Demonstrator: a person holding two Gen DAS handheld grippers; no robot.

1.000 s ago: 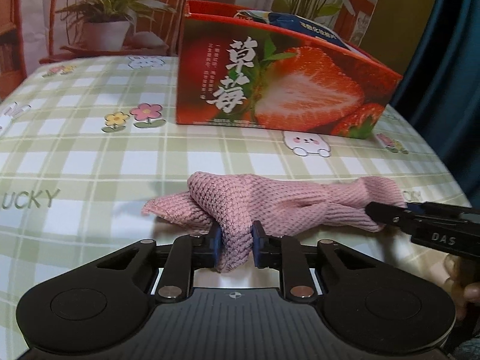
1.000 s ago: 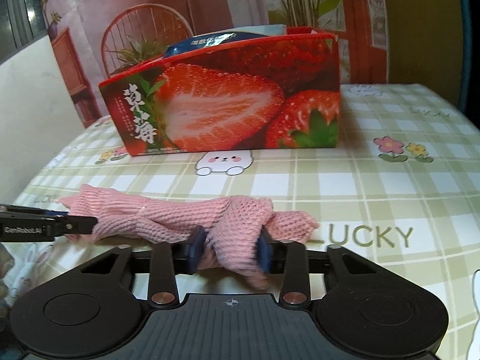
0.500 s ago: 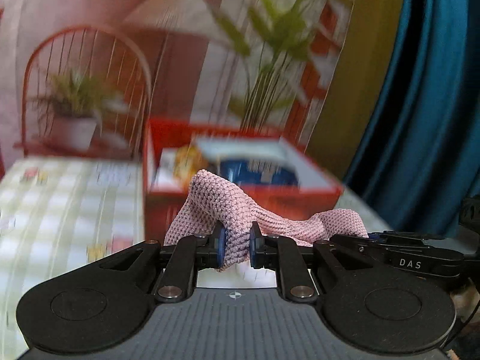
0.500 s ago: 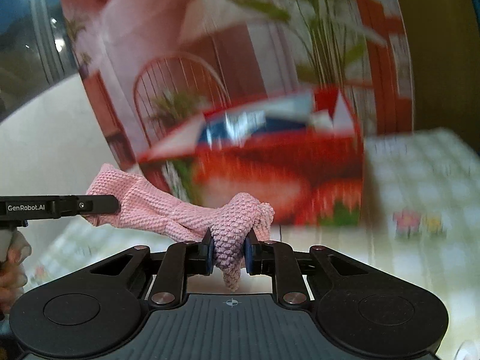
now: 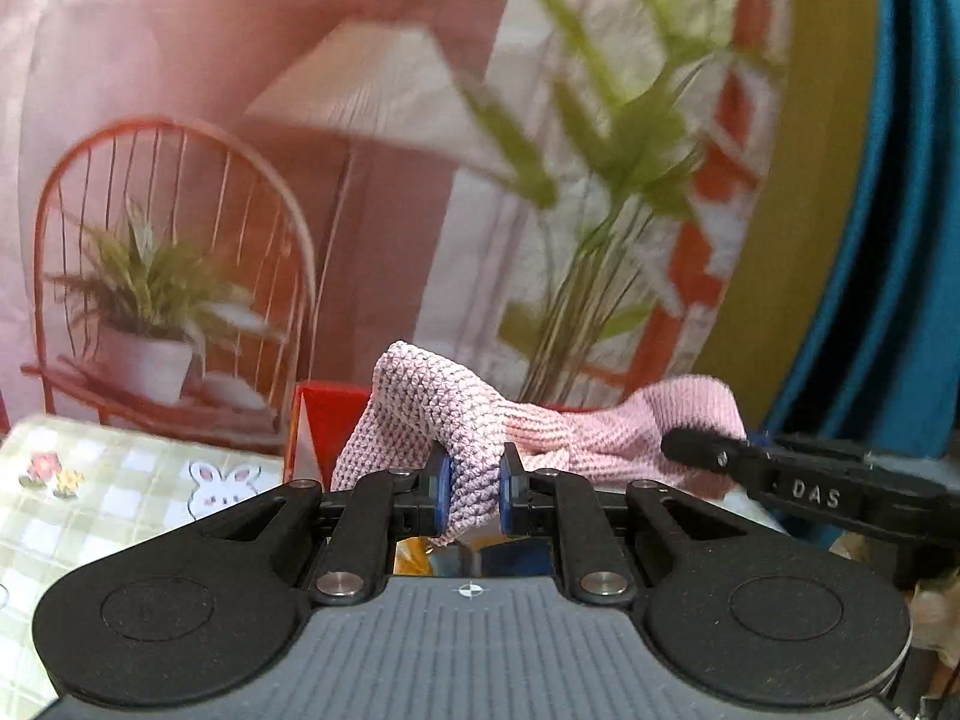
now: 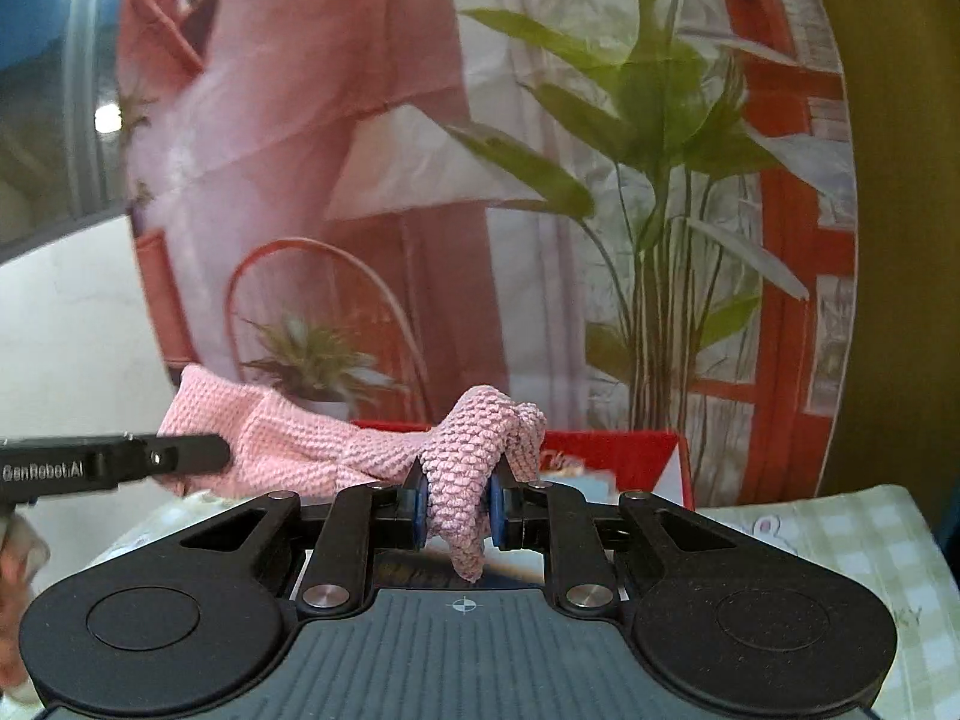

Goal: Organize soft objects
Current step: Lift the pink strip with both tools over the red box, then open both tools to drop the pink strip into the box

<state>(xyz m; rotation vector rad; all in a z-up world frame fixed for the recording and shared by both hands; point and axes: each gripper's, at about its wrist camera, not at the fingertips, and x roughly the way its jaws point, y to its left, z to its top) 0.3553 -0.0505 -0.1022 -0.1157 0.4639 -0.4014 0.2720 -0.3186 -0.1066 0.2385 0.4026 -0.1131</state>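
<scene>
The left gripper (image 5: 471,495) pinches one end of the pink knit cloth (image 5: 540,429) between its blue-padded fingers (image 5: 444,495); the right gripper (image 6: 459,507) pinches the other end. The cloth hangs in the air above the red box (image 5: 327,420), its long axis running sideways from left gripper to right, sagging a little between. Below lies the counter (image 5: 120,480) in a green checked covering with bunny and flower prints. Behind hangs a backdrop (image 6: 660,180) picturing plants and a chair.
</scene>
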